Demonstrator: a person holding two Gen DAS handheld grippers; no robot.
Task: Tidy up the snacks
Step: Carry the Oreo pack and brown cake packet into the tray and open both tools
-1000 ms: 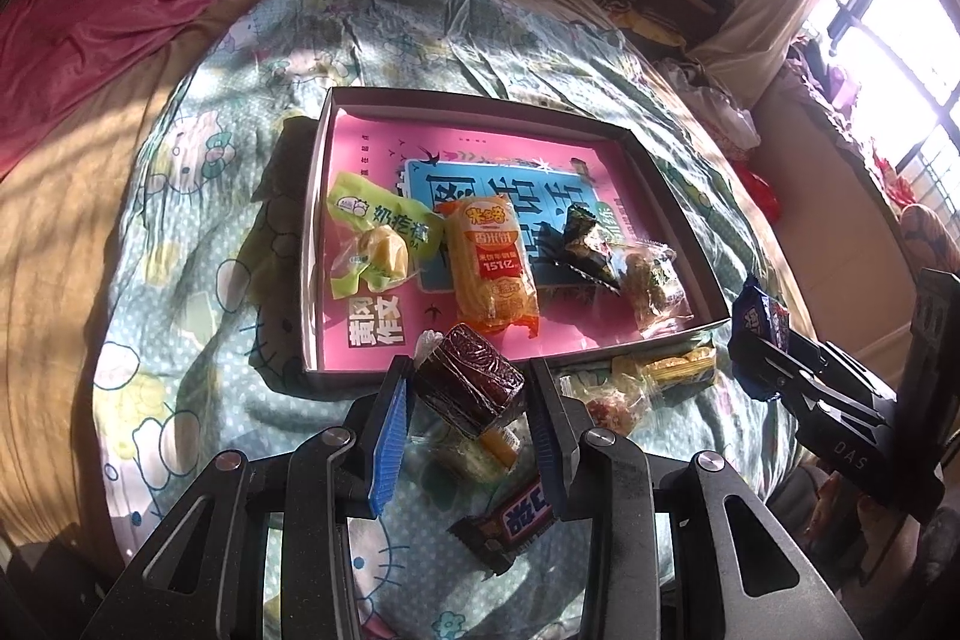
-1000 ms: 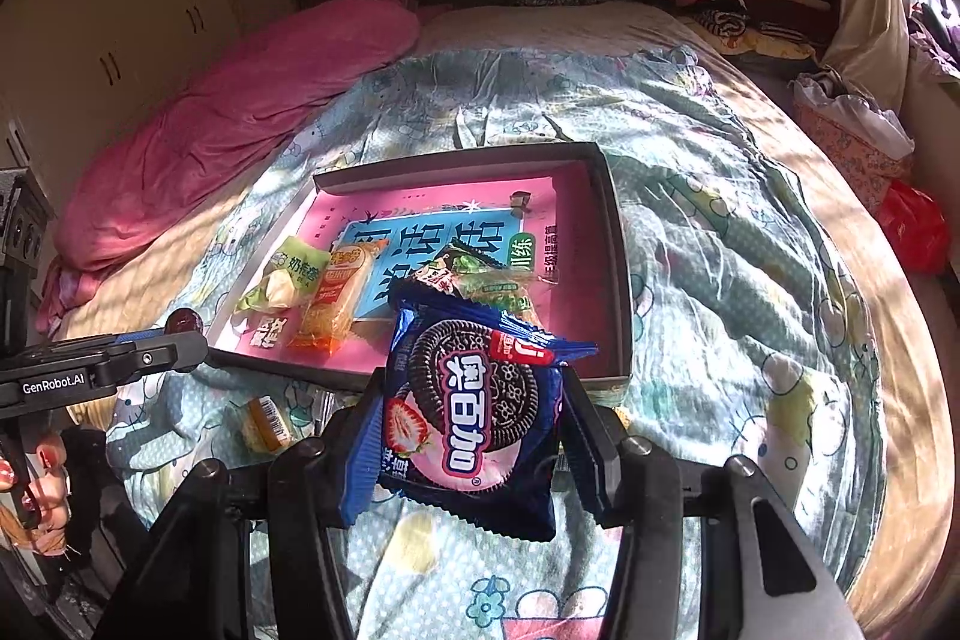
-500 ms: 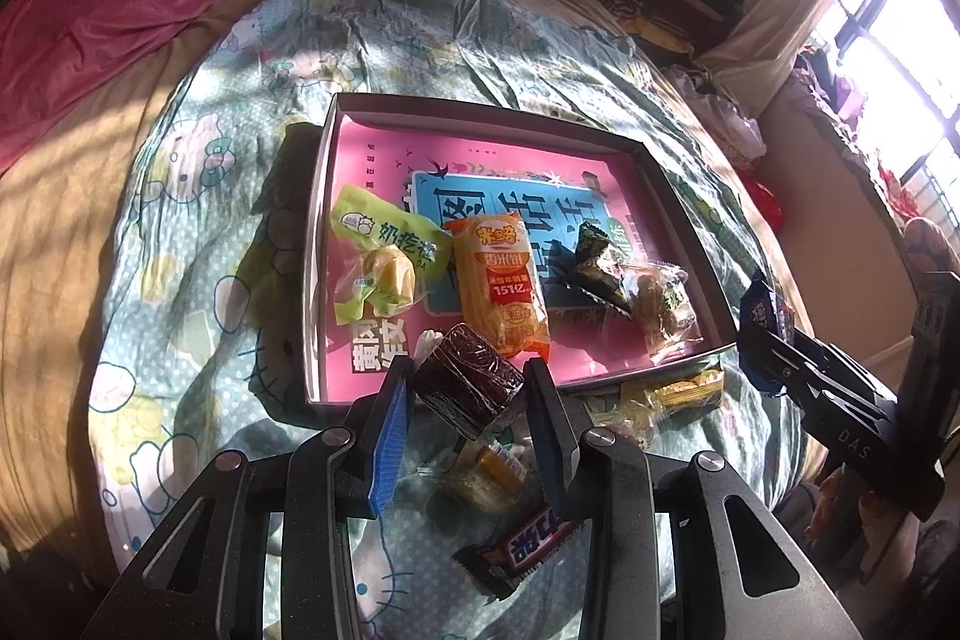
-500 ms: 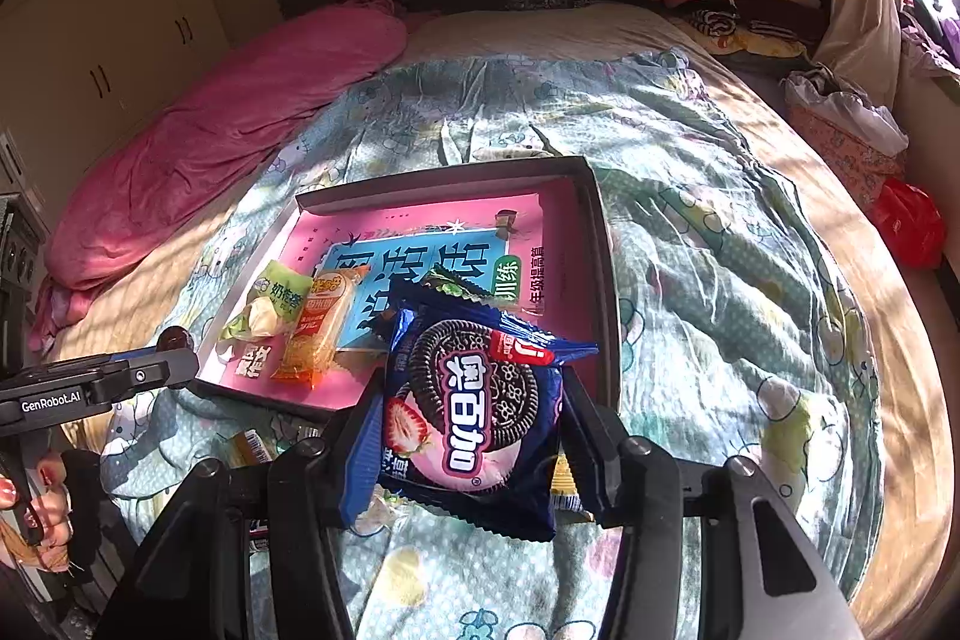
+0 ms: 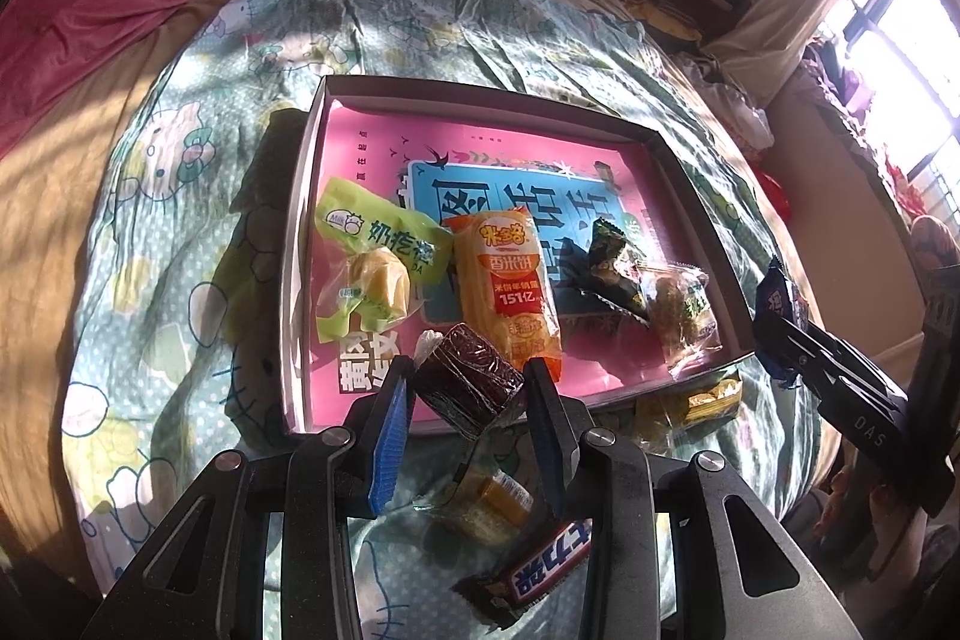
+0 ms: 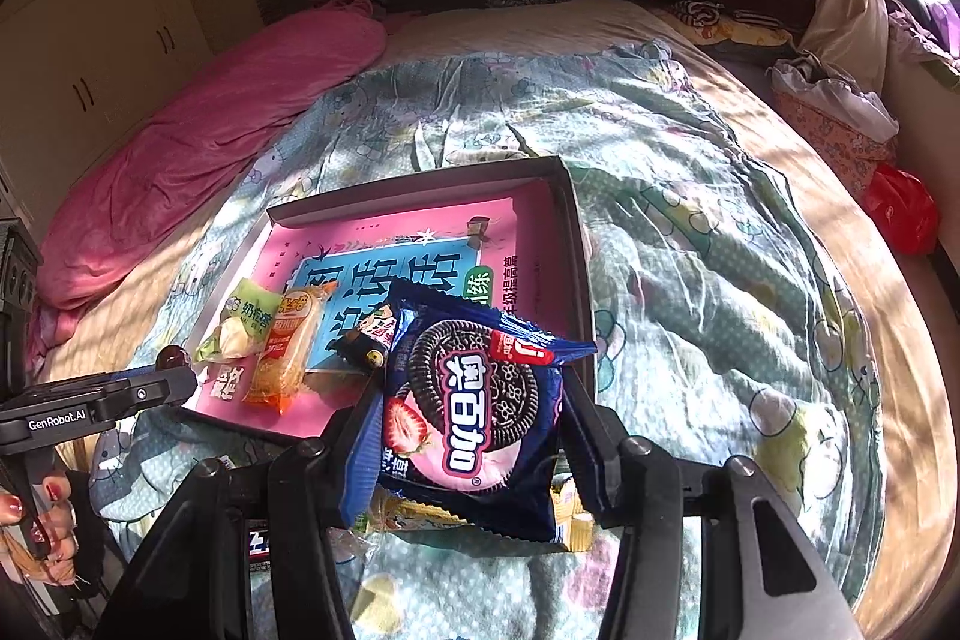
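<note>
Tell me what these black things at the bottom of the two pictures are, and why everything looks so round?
They are tongs that a person holds, one in each hand. A little camera with a bulging lens sits on each, so the bed looks curved. One picture looks along the left tongs, which pinch a dark brown wrapped snack. The other looks along the right tongs, which squeeze a blue cookie packet. On the bedspread lies a shallow box with four snacks inside. More snacks, like a chocolate bar, wait outside it.
</note>
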